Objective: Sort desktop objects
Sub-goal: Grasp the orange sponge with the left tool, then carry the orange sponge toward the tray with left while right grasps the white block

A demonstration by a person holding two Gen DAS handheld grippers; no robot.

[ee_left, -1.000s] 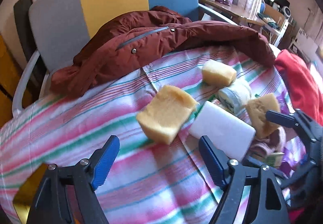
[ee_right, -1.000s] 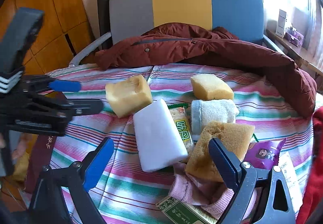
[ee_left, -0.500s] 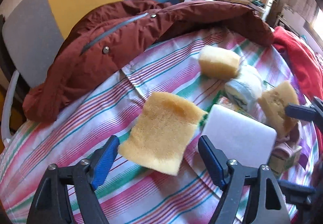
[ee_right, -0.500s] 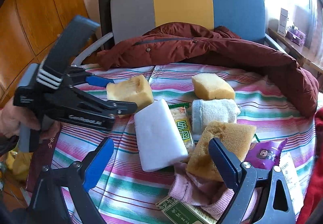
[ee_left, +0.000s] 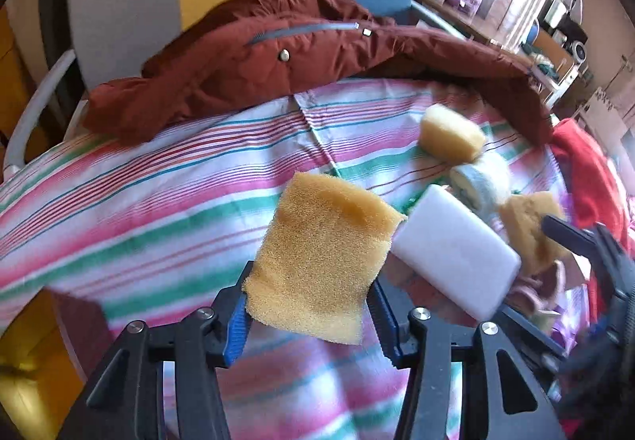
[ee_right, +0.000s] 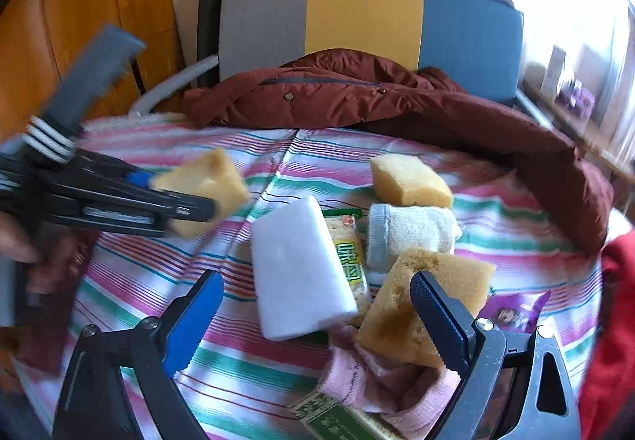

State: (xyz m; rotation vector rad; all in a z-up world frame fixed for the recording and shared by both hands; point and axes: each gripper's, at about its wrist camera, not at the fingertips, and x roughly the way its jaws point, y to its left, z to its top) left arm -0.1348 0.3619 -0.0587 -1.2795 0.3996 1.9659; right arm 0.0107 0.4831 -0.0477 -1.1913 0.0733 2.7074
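Striped cloth point(ee_right: 254, 380), pink, green and white, covers the surface, and a quilted maroon jacket point(ee_right: 397, 102) lies draped along its far edge against a chair back point(ee_right: 365, 11) of grey, yellow and blue panels. Toward the right edge sits the cluster waiting to be sorted: a smooth white foam block point(ee_right: 297, 269), the biggest piece; a coarse tan sponge wedge point(ee_right: 428, 305) leaning on a crumpled pink sock point(ee_right: 381, 384); a rolled pale towel point(ee_right: 408, 237); a small yellow sponge brick point(ee_right: 408, 178) nearer the far edge; and a flat snack packet point(ee_right: 349, 257) tucked against the foam.

The left tool point(ee_left: 309, 317) is pressed onto a porous yellow sponge point(ee_left: 325, 261), pinching its lower end and holding it clear of the cloth near the left edge. The right tool point(ee_right: 317, 317) hangs spread over the cluster, gripping nothing.

Judged from this, the step is carrying the sponge to its place. Foam this soft squashes and can slip, so the pinch wants to stay firm but not crushing, with the travel level, and release only once the sponge rests on the cloth.
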